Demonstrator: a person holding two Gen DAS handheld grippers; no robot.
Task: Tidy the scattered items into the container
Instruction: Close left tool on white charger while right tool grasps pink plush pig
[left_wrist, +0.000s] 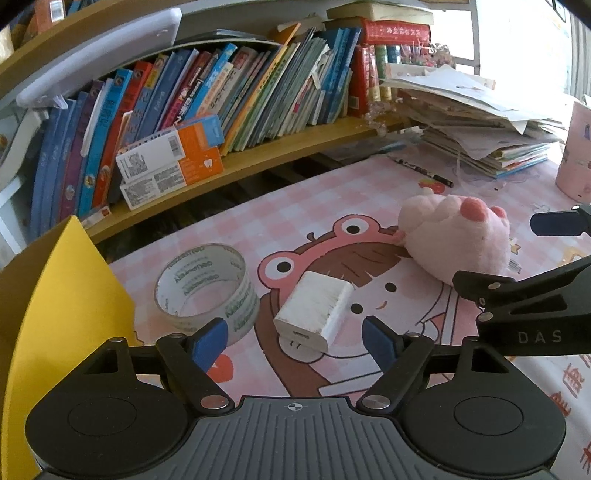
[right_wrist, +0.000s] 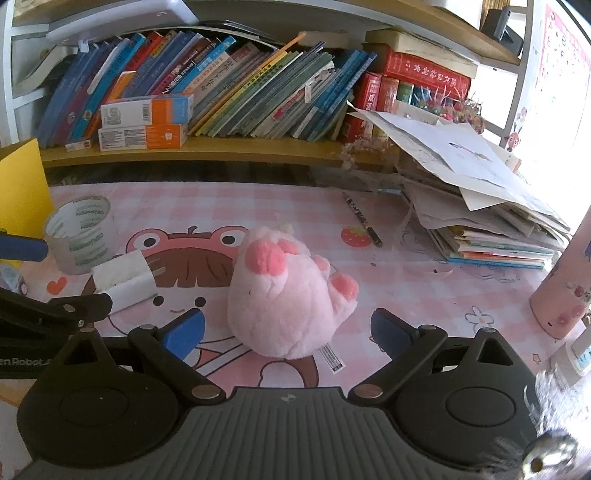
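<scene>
Two grippers are hovering over the pink tabletop (left_wrist: 303, 192) right now. Left gripper (left_wrist: 297, 341) is sitting with its fingers (left_wrist: 208, 341) spread wide, gripping nothing, and the white charger (left_wrist: 314, 314) is lying flat between the tips, apart from both. Tape roll (left_wrist: 207, 291) is standing just outside the left finger, with the yellow box (left_wrist: 70, 295) further out that side. Right gripper (right_wrist: 288, 332) is also released, fingers (right_wrist: 391, 334) wide apart, and the pink plush (right_wrist: 288, 295) is sitting between them, nothing pressing on it. Pen (right_wrist: 364, 219) is lying well beyond the plush, near the paper pile (right_wrist: 480, 206).
</scene>
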